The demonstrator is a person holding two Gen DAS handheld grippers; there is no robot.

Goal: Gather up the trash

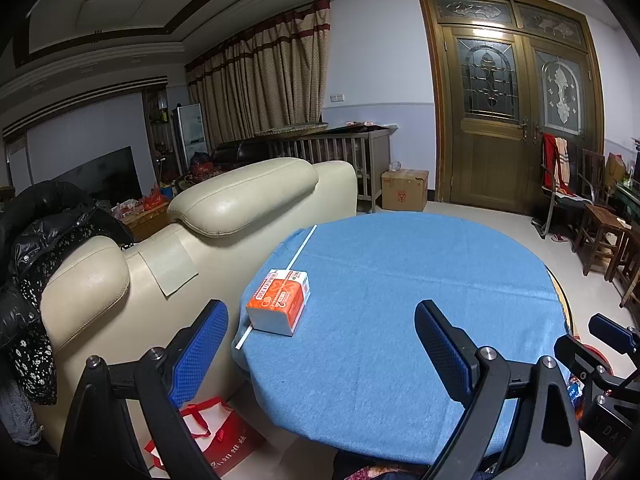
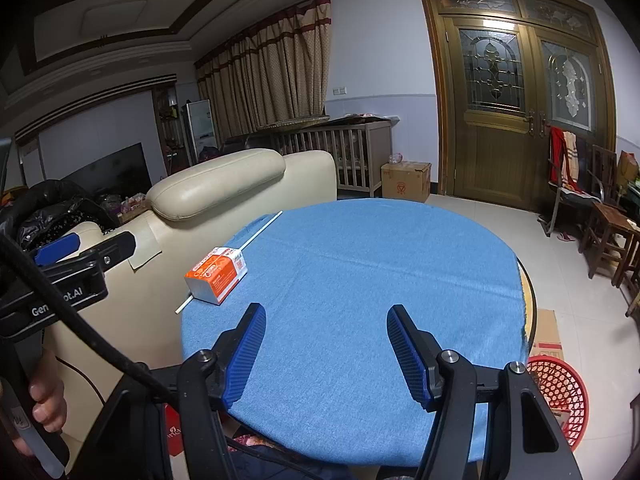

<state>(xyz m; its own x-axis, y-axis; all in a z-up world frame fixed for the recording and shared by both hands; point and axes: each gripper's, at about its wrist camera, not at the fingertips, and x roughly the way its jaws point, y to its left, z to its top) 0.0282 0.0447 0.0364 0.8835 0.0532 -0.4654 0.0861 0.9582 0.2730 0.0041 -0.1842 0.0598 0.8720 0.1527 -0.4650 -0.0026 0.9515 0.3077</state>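
Two empty grippers are held open over a blue-clothed round bench [image 2: 380,264]. An orange carton [image 1: 280,304], lying on a white stick [image 1: 302,246], is seen just ahead of the left gripper [image 1: 320,352], and ahead-left of the right gripper [image 2: 326,352]. A red basket [image 2: 560,396] stands on the floor at its right.

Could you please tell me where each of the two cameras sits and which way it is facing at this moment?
Left wrist view: sits on the left gripper, looking slightly down across the blue-clothed table toward the door; its own open fingers and the right gripper's tip show.
Right wrist view: sits on the right gripper, facing likewise; its open fingers, the left gripper and a hand show.
Shared: the orange box, white stick, sofa, door.
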